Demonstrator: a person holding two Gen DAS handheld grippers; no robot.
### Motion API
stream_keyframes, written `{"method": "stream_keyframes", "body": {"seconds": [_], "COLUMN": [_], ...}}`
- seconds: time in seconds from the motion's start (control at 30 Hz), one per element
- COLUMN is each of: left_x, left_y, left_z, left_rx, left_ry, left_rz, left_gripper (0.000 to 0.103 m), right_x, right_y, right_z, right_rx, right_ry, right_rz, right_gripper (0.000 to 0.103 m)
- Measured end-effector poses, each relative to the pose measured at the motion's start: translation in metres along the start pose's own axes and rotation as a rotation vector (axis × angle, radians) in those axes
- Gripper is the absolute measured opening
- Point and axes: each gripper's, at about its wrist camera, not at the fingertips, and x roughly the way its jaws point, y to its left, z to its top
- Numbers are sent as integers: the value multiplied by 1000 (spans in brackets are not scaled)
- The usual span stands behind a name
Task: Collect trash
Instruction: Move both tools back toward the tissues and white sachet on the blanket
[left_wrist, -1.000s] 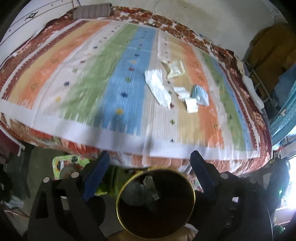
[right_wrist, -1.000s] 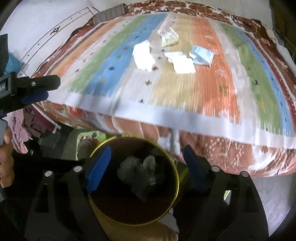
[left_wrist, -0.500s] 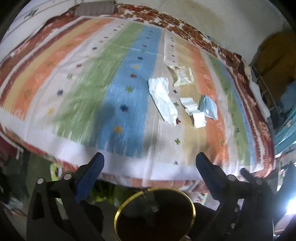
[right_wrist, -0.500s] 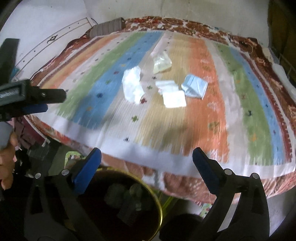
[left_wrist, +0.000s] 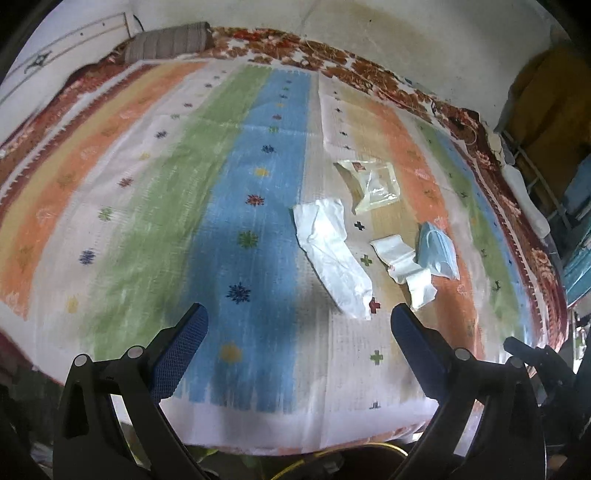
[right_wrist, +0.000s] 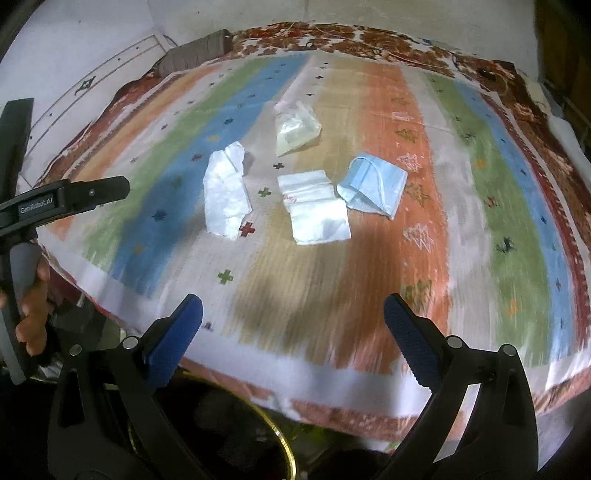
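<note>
Bedspread (right_wrist: 424, 258), striped, bearing 4 pieces of trash near its middle: crumpled tissue (right_wrist: 225, 195); clear wrapper (right_wrist: 295, 131); folded white paper (right_wrist: 317, 214); blue face mask (right_wrist: 373, 188), touching the paper's edge; bin (right_wrist: 284, 450), gold-rimmed, on the floor at the bed's near edge; left gripper (left_wrist: 299, 325) and right gripper (right_wrist: 293, 314) both spread wide, holding nothing, poised over the bedspread; step judged: reaching for the next piece; next move calls for lowering onto 1 item and pinching thin, limp material.
</note>
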Motion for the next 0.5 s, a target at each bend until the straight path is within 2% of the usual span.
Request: {"method": "stream_keyframes", "body": {"seconds": [0.13,0.27,0.37,0.5], "left_x": [12,23,30,40], "left_y": [2,3,4,0], "left_z": [10,18,24,32], "left_rx": [-29,-47,-62,-27], "left_ry": [15,5,6,6], "left_rz": [-53,-32,-48,-67], "left_gripper": [97,96,95,93], "right_x": [12,24,32,46], "right_y": [-7,-14,-17,-19], "right_z": [9,17,22,29], "right_rx": [32,76,96,88], "right_ry": [-4,-10,-10,-11], "right_rz": [22,63,76,87], "right_gripper": [93,91,89,88]}}
